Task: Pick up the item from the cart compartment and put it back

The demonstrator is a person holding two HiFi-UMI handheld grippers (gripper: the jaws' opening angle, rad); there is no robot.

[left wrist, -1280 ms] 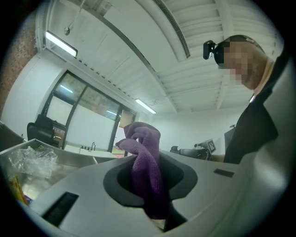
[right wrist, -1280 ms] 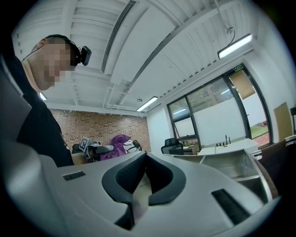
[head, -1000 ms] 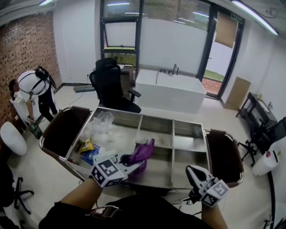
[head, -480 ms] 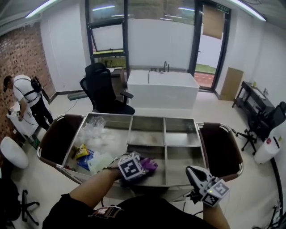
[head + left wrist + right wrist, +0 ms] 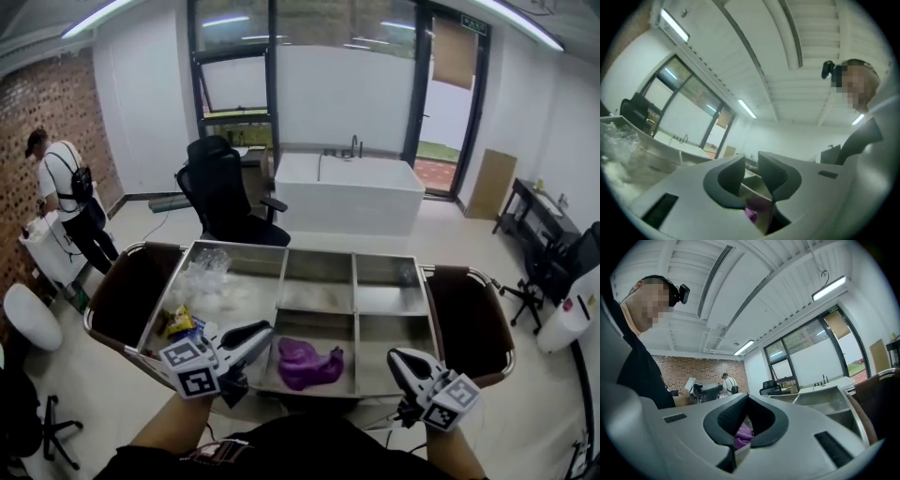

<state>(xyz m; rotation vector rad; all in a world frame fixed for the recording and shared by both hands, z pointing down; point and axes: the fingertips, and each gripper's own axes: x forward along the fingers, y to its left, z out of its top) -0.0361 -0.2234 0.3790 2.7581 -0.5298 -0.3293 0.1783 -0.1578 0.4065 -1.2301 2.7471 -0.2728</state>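
Note:
The purple crumpled item (image 5: 307,364) lies loose in the front middle compartment of the metal cart (image 5: 319,251). My left gripper (image 5: 261,333) hovers at the cart's front left, just left of the item and clear of it. Its jaws are closing, with a narrow gap and nothing between them in the left gripper view (image 5: 751,161), where a bit of purple item (image 5: 751,214) shows below. My right gripper (image 5: 410,361) hangs at the front right edge, off the cart. Its jaws (image 5: 747,399) meet at the tips, empty, with the purple item (image 5: 743,432) visible beyond them.
The cart's left compartment holds clear plastic bags (image 5: 206,272) and yellow and blue packets (image 5: 183,323). Brown side shelves (image 5: 127,281) flank the cart. Behind it stand a black office chair (image 5: 220,187) and a white counter (image 5: 352,192). A person (image 5: 66,202) stands far left.
The left gripper lowered the purple item into the front middle compartment, let it go and drew back to the left. The right gripper has stayed put.

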